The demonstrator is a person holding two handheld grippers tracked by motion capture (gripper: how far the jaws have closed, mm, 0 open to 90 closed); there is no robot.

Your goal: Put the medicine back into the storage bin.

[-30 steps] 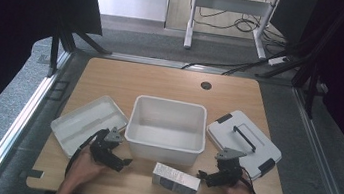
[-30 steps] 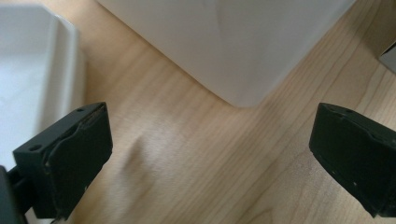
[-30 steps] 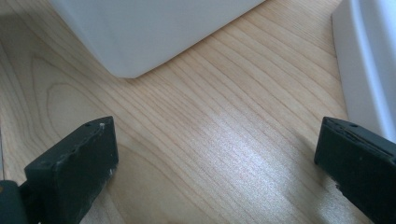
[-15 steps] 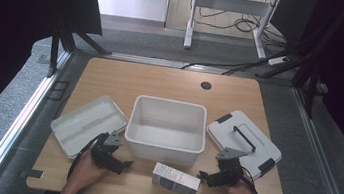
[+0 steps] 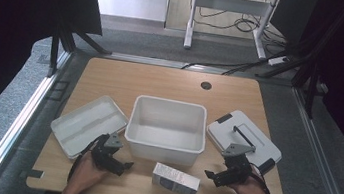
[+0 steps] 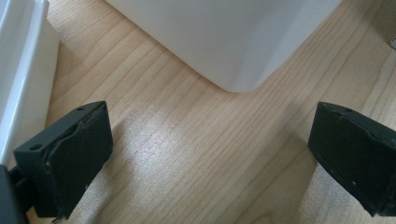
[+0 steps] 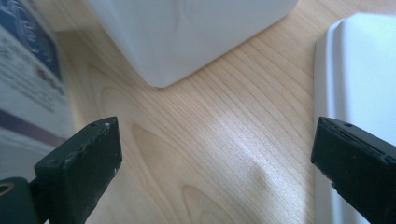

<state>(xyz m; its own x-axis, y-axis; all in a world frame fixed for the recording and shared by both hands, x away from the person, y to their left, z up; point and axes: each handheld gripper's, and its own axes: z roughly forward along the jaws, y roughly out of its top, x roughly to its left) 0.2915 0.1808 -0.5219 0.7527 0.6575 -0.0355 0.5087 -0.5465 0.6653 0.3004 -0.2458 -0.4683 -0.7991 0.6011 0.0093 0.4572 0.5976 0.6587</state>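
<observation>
Both hands have slid a bit lower in the frame, left gripper and right gripper spread wide beside the small box

On the bench a tub sits at the middle. A tray lies to its left, a lid to its right, and a carton lies before it near the front edge.
</observation>
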